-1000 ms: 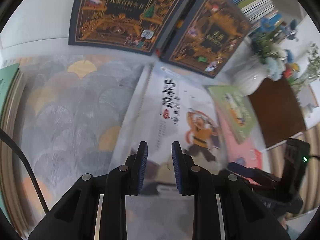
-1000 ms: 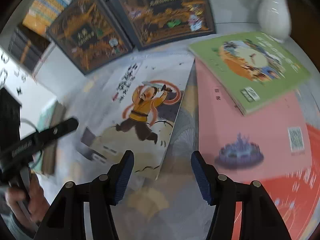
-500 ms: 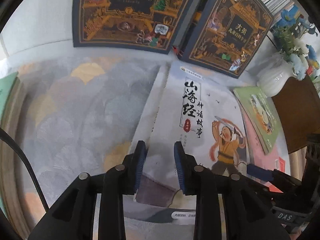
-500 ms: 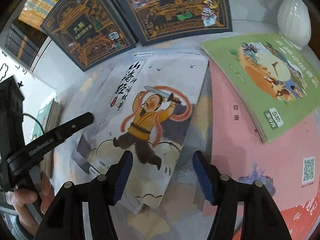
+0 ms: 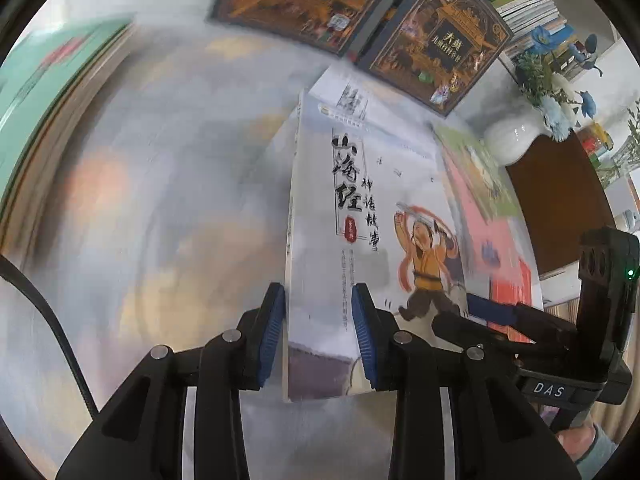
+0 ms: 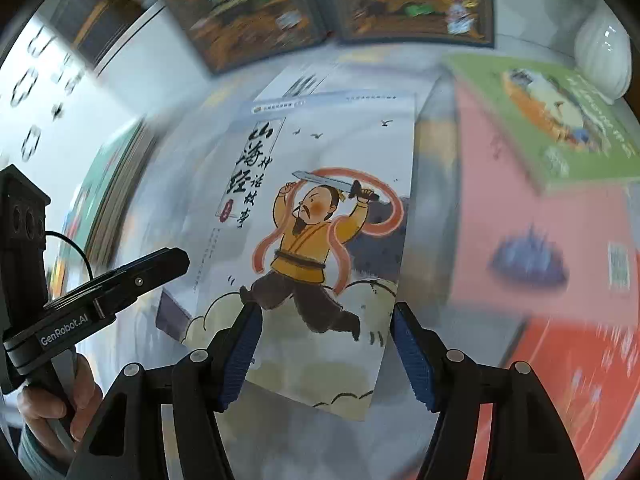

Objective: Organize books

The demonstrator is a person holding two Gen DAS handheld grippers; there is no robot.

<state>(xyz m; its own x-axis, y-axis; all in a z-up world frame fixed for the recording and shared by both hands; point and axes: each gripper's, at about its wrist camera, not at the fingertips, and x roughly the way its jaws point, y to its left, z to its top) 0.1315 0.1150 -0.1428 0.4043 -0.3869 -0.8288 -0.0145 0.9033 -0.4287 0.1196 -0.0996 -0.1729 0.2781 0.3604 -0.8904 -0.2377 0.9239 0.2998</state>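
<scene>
A pale book with a yellow-robed swordsman on its cover (image 5: 360, 208) (image 6: 320, 240) is tilted up off the patterned cloth, spine side raised. My left gripper (image 5: 319, 336) is shut on its near spine corner, one pad under the spine edge and one on the cover. It looks sharp while the table behind it is blurred. In the right wrist view, the left gripper's black finger (image 6: 160, 266) reaches the book's left edge. My right gripper (image 6: 328, 356) hovers over the book's lower edge. Its jaws are opening and neither pad presses on the book.
Two dark ornate hardcovers (image 5: 436, 40) lean at the back. A green book (image 6: 560, 120), a pink book (image 6: 520, 220) and a red one (image 6: 580, 380) lie to the right near a white vase (image 5: 508, 140). A teal-topped stack (image 5: 52, 92) sits left. Another pale book (image 5: 348, 96) lies underneath.
The swordsman book has come up on its spine edge in my left jaws and shifted left, toward the teal stack. My right jaws have spread wider over it.
</scene>
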